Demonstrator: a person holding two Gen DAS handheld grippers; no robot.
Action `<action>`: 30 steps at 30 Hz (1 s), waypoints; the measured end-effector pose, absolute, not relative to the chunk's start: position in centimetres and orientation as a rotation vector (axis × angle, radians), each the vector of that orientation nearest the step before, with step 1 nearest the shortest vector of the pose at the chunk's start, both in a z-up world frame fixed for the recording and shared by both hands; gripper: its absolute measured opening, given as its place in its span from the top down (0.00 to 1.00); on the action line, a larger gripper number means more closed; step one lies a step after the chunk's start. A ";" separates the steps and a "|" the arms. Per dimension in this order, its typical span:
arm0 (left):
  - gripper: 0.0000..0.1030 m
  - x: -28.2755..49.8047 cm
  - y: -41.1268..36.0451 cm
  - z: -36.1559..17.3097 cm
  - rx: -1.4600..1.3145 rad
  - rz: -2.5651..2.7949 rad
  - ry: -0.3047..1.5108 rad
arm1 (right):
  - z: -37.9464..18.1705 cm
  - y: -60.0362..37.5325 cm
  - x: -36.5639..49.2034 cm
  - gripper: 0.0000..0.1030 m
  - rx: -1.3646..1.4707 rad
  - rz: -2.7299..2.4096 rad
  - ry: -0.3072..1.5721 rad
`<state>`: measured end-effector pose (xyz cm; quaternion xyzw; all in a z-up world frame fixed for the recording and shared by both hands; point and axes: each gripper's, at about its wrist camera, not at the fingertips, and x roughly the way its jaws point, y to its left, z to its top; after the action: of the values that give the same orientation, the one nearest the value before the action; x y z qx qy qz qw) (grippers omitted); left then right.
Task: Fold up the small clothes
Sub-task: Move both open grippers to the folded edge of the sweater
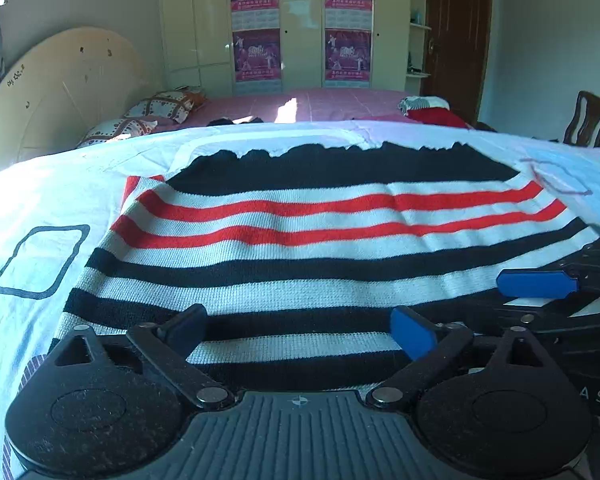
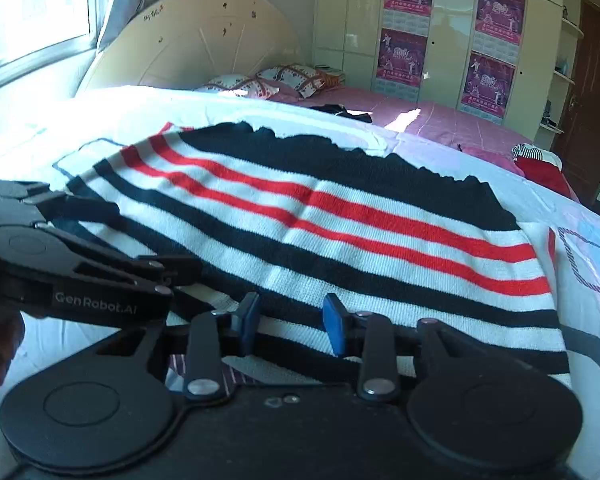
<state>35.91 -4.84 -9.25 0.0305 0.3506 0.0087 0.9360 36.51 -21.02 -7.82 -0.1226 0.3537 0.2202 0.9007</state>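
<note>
Your striped knit sweater (image 1: 320, 248) lies flat on the white printed sheet (image 1: 40, 200), filling the middle of both views. Your left gripper (image 1: 300, 336) stands wide open over the near hem, gripping nothing. Your right gripper (image 2: 290, 322) is partly open, its pads clear of the cloth. Only the right view shows the window (image 2: 32, 12) at 10 o'clock; only the left shows the chair (image 1: 588, 120) at 3.

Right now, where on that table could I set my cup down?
Bare white printed sheet lies left of the striped knit garment, around the outlined square, and past its far black edge. The near edge is crowded by the left tool and right tool.
</note>
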 end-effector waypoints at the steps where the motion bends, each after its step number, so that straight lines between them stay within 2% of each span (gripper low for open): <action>1: 0.00 35.9 -4.8 -9.6 0.073 0.017 0.715 | -8.2 -20.8 36.3 0.61 -0.283 0.457 0.727; 2: 0.00 35.7 -4.6 -9.7 0.064 0.009 0.702 | -8.2 -20.8 36.3 0.55 -0.304 0.447 0.716; 4: 0.00 35.5 -4.2 -9.7 0.063 0.000 0.700 | -8.2 -21.2 36.5 0.19 -0.334 0.382 0.716; 7: 0.00 35.2 -2.9 -9.7 0.064 0.011 0.700 | -8.2 -24.3 37.3 0.13 -0.292 0.295 0.749; 14: 0.00 33.8 2.6 -9.8 0.036 0.049 0.701 | -8.6 -32.7 36.6 0.12 -0.160 0.116 0.791; 16: 0.00 33.7 2.7 -9.8 0.044 0.045 0.698 | -8.9 -35.0 37.0 0.10 -0.007 0.117 0.836; 18: 0.00 33.8 2.6 -9.3 0.049 0.043 0.689 | -8.9 -35.4 37.0 0.09 0.019 0.121 0.844; 21: 0.00 33.3 3.2 -8.0 0.029 0.082 0.642 | -7.2 -34.4 36.0 0.21 -0.019 0.103 0.773; 23: 0.00 33.4 4.2 -7.8 -0.009 0.103 0.632 | -6.3 -34.0 35.6 0.21 -0.027 0.093 0.726; 26: 0.00 34.3 5.7 -9.5 -0.017 0.157 0.708 | -6.1 -33.1 35.5 0.28 -0.055 0.113 0.685; 28: 0.00 34.3 7.4 -10.8 -0.114 0.138 0.714 | -7.1 -32.4 36.0 0.34 -0.097 0.156 0.719; 30: 0.00 34.3 7.9 -11.0 -0.121 0.140 0.706 | -8.5 -32.3 36.1 0.33 -0.151 0.151 0.736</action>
<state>34.31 7.89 -10.99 -0.0592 0.3451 0.0685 0.9342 36.12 -32.29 -8.46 -0.0735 0.3590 0.0737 0.9275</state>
